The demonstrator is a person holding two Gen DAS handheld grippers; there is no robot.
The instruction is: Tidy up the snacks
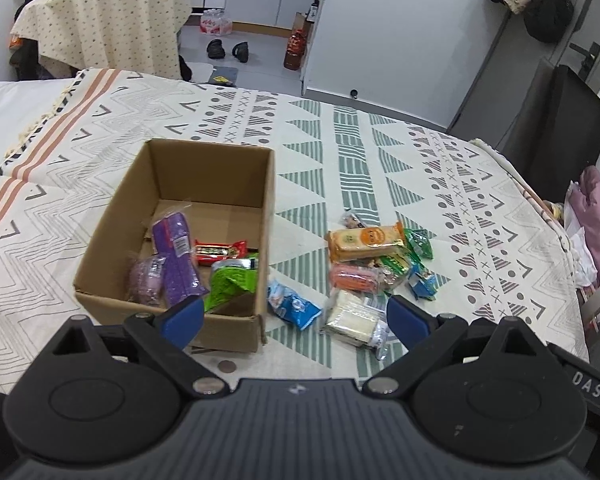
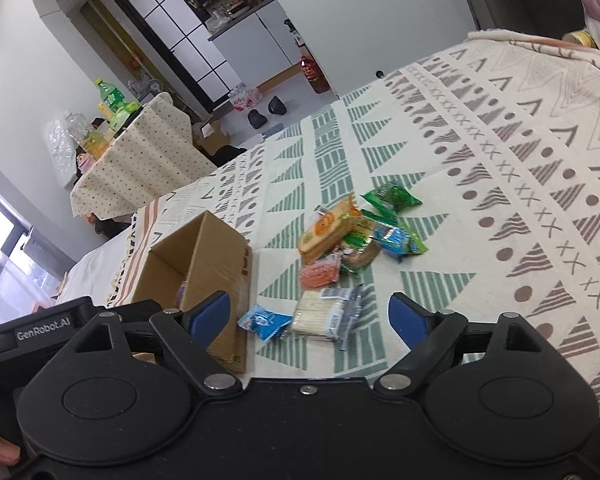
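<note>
A bed under a cream patterned cloth (image 1: 380, 152) carries an open brown cardboard box (image 1: 112, 248) holding purple, red and green snack packets, with a loose pile of wrapped snacks (image 1: 364, 272) just beside it. The left gripper (image 1: 296, 320) and right gripper (image 2: 310, 320) hover with blue-padded fingers spread apart, holding nothing

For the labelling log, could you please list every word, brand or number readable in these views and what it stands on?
"GenRobot.AI": on the black gripper body at left in the right wrist view.
"DAS": on the black body at right in the left wrist view.
Snack wrappers and cardboard box print: too blurred to read.
</note>
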